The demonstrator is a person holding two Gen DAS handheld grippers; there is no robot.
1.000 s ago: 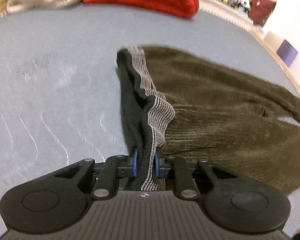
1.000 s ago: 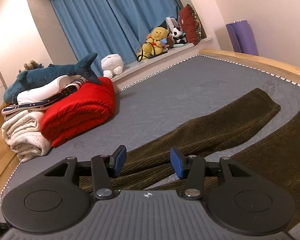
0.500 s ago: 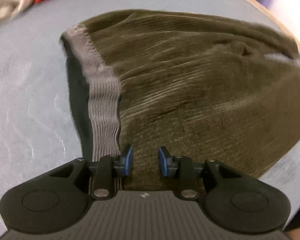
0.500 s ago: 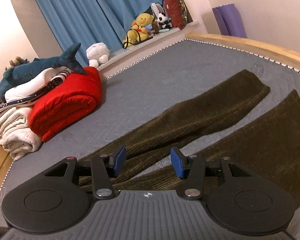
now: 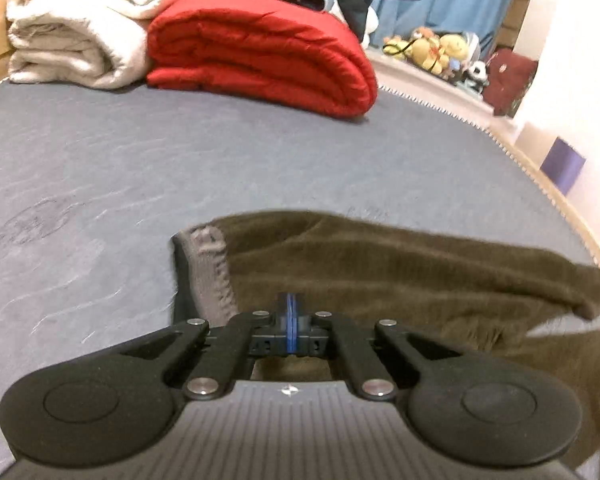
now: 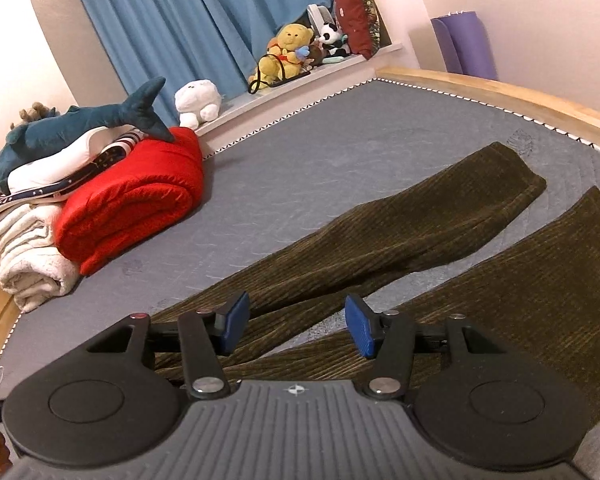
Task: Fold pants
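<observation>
Corduroy pants (image 6: 380, 248) lie flat on the grey mattress (image 5: 180, 160), legs toward 1 o'clock. Left gripper (image 5: 290, 322) has just clenched empty; right gripper (image 6: 296, 326) hovers released. Regrasp the waistband (image 5: 212, 268) corner deeply.

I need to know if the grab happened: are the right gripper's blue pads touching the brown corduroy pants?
Apart. The right wrist view shows the right gripper open, its pads hovering above the brown corduroy pants.

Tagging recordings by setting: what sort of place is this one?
Most likely a bedroom: the brown pants lie on a grey mattress in a wooden frame, with folded blankets stacked at one end and stuffed toys before blue curtains.
</observation>
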